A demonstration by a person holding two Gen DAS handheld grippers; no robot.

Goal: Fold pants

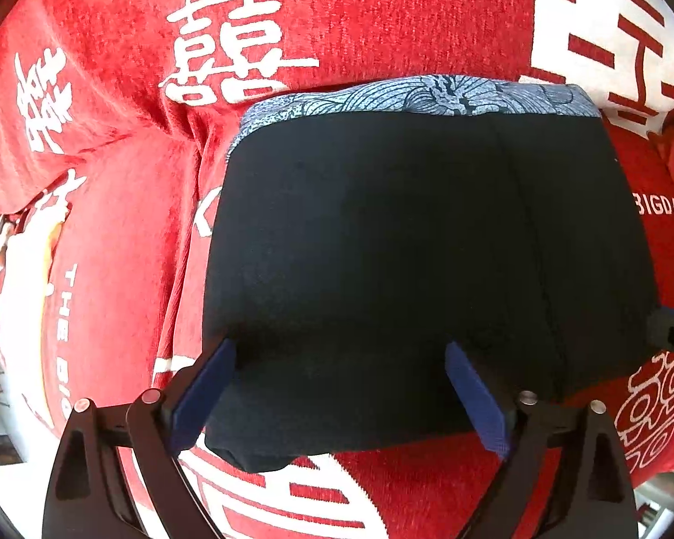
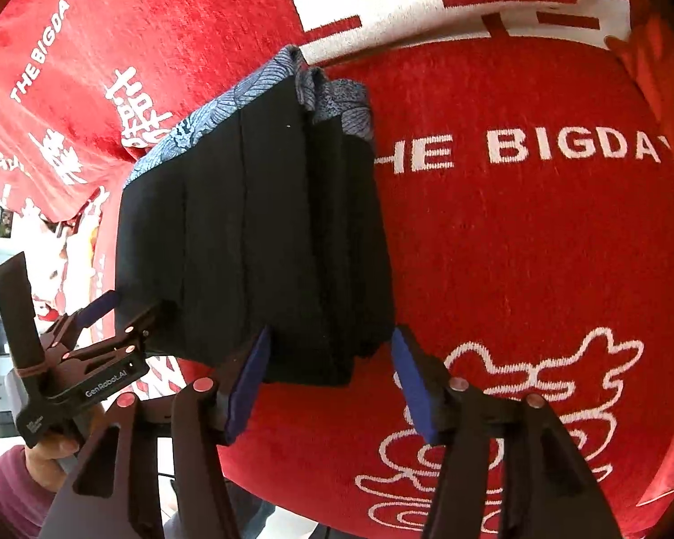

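We judge folding nearly done: pants (image 1: 418,269) lie as a compact stack on the red cover (image 2: 539,247), left gripper (image 1: 341,386) and right gripper (image 2: 328,377) fingers spread, straddling its near edge.

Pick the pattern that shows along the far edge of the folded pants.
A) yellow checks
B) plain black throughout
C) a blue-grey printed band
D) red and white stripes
C: the black pants end at their far edge in a blue-grey band printed with swirling lines, also seen from the right wrist.
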